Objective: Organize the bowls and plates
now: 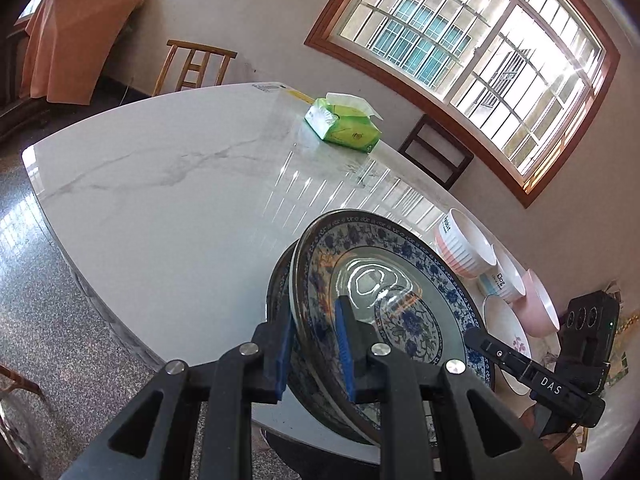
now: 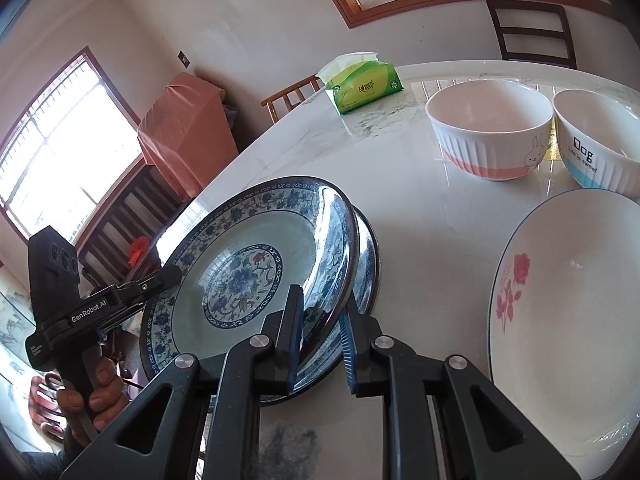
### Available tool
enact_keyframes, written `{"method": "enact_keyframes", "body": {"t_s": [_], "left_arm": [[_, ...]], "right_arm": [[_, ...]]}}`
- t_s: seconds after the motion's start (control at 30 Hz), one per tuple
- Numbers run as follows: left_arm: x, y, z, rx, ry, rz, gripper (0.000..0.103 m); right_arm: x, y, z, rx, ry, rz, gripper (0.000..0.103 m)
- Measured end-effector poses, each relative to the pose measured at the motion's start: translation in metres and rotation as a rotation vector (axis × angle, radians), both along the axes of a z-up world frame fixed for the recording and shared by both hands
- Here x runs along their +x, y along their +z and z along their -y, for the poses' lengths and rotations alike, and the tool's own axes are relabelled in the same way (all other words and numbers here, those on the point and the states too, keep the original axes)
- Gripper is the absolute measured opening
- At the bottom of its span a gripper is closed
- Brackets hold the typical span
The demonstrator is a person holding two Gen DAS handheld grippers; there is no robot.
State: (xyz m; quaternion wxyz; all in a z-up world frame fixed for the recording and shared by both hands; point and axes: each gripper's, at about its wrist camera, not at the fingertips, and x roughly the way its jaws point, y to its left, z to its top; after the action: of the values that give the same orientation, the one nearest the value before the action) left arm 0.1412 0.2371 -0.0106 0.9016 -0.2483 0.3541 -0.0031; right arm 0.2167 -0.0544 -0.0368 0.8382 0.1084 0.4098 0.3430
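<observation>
A blue-and-white floral plate (image 1: 384,292) (image 2: 240,264) is held tilted over a second blue-patterned plate (image 2: 366,276) that lies on the marble table (image 1: 160,200). My left gripper (image 1: 314,344) is shut on the upper plate's near rim. My right gripper (image 2: 320,336) is shut on the same plate's opposite rim, and it also shows in the left wrist view (image 1: 476,334). A white plate with a pink rose (image 2: 568,320) (image 1: 508,336) lies to the right. A pink-banded rabbit bowl (image 2: 488,128) (image 1: 464,244), a blue-banded bowl (image 2: 600,144) and a pink bowl (image 1: 540,304) stand behind.
A green tissue pack (image 1: 344,124) (image 2: 364,80) sits at the table's far side. Wooden chairs (image 1: 192,68) and a dark chair (image 1: 436,152) stand around the table. A barred window (image 1: 480,52) is behind. The table's near edge runs below the plates.
</observation>
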Motion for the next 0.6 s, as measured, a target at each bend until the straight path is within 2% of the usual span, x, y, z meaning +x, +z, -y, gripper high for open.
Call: {"method": "enact_keyframes", "body": {"t_s": [0.6], "left_arm": [[0.004, -0.012, -0.003, -0.015, 0.004, -0.035, 0.019]], "right_arm": [[0.001, -0.001, -0.014, -0.05, -0.007, 0.039, 0.019]]}}
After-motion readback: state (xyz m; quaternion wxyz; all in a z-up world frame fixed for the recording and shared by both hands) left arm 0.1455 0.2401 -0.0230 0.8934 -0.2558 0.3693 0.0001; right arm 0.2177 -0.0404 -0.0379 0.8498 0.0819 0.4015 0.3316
